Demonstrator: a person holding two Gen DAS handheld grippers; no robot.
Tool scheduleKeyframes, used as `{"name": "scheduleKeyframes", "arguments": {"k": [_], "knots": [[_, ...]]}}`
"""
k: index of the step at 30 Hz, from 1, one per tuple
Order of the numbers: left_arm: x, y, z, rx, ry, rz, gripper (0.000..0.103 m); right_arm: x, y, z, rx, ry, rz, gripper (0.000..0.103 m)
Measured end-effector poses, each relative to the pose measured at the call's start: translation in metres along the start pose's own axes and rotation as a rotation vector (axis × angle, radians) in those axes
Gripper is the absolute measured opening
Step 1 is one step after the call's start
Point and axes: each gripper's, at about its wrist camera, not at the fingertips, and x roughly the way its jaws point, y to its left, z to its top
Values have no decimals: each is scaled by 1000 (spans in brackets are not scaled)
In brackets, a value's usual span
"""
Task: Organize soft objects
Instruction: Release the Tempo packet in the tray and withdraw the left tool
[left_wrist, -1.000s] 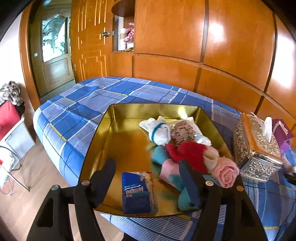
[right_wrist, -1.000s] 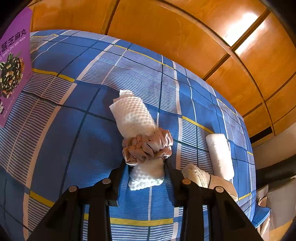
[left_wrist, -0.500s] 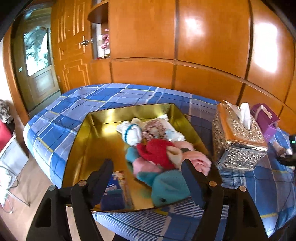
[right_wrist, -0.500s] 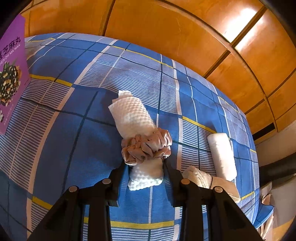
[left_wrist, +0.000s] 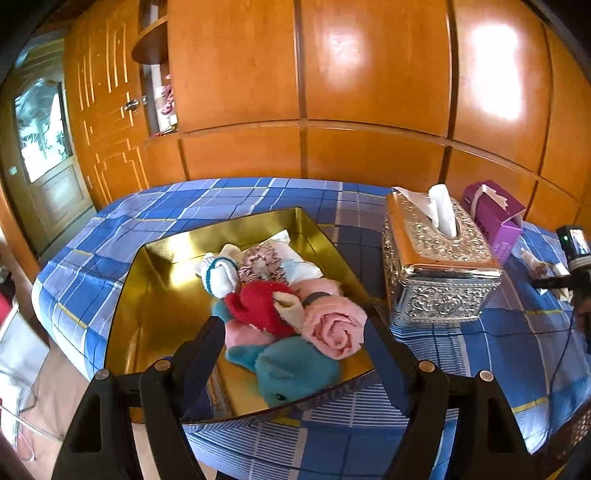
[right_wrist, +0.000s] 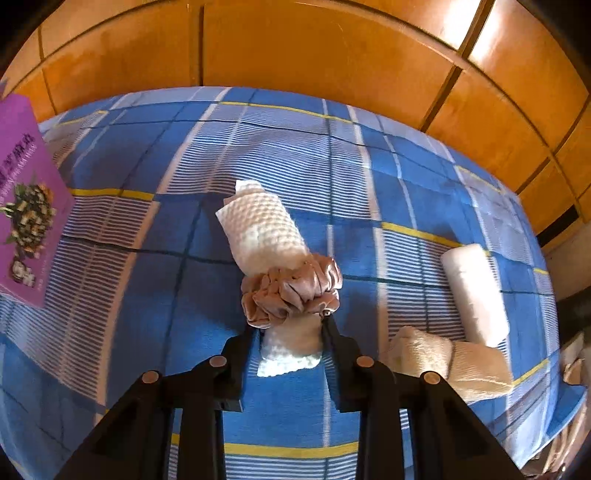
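White towel roll (right_wrist: 264, 230), long axis away up-left, near end between closing right jaws, left jaws apart.

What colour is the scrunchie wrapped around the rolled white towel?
Dusty pink with a satin sheen; the scrunchie shows best in the right wrist view.

Gold tray (left_wrist: 155, 295), blue-plaid bedspread (right_wrist: 147, 314), pink scrunchie (right_wrist: 291, 291).

Purple box (right_wrist: 26, 206) cut off by left edge of right view; print on it blurred. Beige roll (right_wrist: 454, 363) partly behind right gripper (right_wrist: 290, 326) finger. Towel (right_wrist: 266, 236) middle hidden under scrunchie (right_wrist: 291, 290). In left view, teal plush (left_wrist: 291, 365) partly behind finger; camera (left_wrist: 574, 247) cut by right edge.
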Motion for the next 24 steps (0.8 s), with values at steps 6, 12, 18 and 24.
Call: {"name": "scheduleKeyframes", "arguments": {"k": [6,12,18,24], "knots": [[-1,1,-3,3,-1,-11,78,0,11,-2,-50,-10,-34,29],[-1,2,-6,0,11,-43,79,0,19,-2,-85,-15,-88,29],[-3,12,-10,-13,26,-63,79,-9,0,37,70,40,-5,29],[-5,33,-15,-59,30,-26,79,-67,23,109,6,-55,5,29]]}}
